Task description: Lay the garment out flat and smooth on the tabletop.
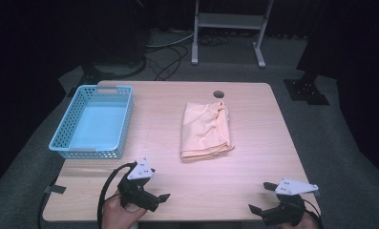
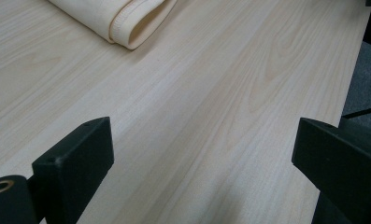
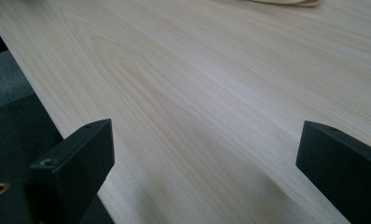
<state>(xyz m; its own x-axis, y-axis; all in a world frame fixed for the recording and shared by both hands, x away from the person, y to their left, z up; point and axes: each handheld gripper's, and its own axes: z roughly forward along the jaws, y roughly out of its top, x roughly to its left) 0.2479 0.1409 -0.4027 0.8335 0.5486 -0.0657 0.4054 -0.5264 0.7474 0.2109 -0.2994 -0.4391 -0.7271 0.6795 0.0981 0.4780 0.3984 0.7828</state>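
Observation:
A folded pale yellow cloth (image 1: 206,130) lies in the middle of the wooden table (image 1: 254,119). My left gripper (image 1: 159,183) rests low at the table's front left, open, with nothing between its jaws. It is a short way in front of the cloth's near edge, and in the left gripper view the cloth's folded corner (image 2: 122,18) shows at the top over bare wood. My right gripper (image 1: 259,196) is at the front right corner, also open and empty. In the right gripper view its jaws stand wide apart over bare wood, with a sliver of cloth (image 3: 286,2) at the top edge.
A light blue perforated basket (image 1: 122,125), empty, stands at the table's left side. A small round cable hole (image 1: 218,94) sits near the far edge. Beyond the table are a white metal stand (image 1: 227,21) and cables on dark grey carpet.

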